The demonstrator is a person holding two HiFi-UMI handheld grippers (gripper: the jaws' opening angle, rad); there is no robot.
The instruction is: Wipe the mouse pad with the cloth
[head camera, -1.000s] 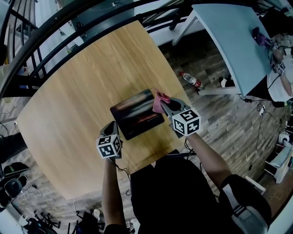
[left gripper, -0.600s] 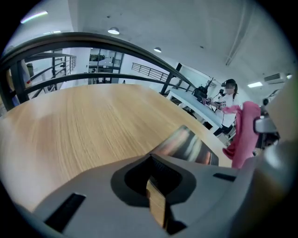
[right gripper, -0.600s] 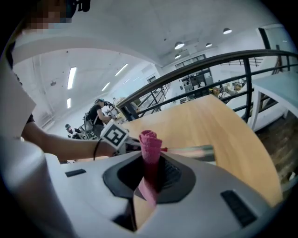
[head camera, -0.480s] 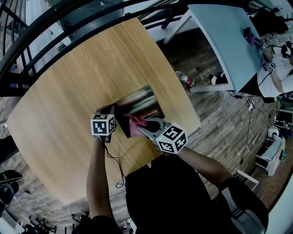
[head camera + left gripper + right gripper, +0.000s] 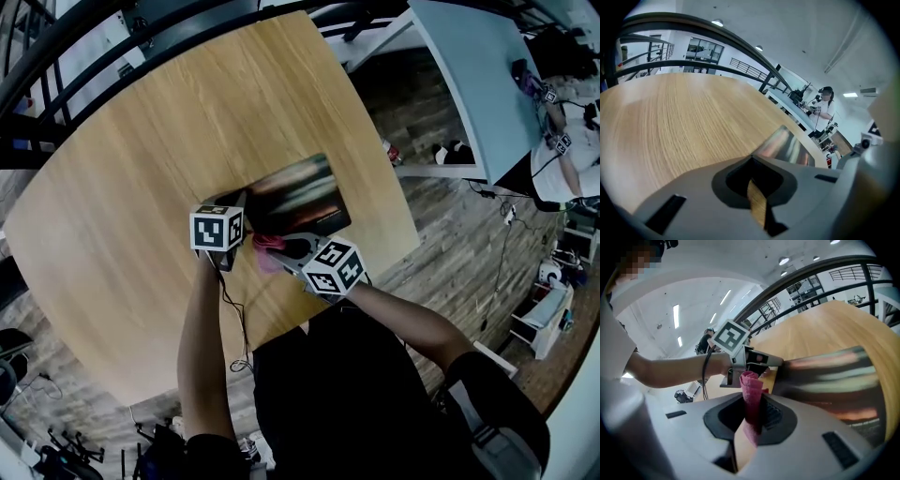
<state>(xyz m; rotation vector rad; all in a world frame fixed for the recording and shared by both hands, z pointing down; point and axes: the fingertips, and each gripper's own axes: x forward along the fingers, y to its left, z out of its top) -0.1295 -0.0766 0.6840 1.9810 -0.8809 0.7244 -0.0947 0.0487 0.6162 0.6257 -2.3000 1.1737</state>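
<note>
A dark mouse pad [image 5: 298, 195] with blurred light streaks lies on the round wooden table [image 5: 141, 187]. My right gripper [image 5: 278, 247] is shut on a folded pink cloth [image 5: 266, 247], which sits at the pad's near-left edge. In the right gripper view the cloth [image 5: 751, 383] stands up between the jaws of the right gripper [image 5: 751, 401], with the pad [image 5: 825, 380] to the right. My left gripper [image 5: 238, 208] is shut, its tips at the pad's left corner. The left gripper [image 5: 752, 161] sees the pad [image 5: 785, 146] just beyond its tips.
The table's edge runs close to the pad's right side, with plank floor beyond. A plastic bottle [image 5: 391, 153] lies on the floor. A blue-grey table [image 5: 469, 75] stands at the upper right with a person [image 5: 574, 131] at it. Black railings [image 5: 56, 66] border the far left.
The right gripper has drawn the pink cloth from the pad's far right side across to its near-left edge. The left gripper rose to the pad's left corner and has stayed there.
</note>
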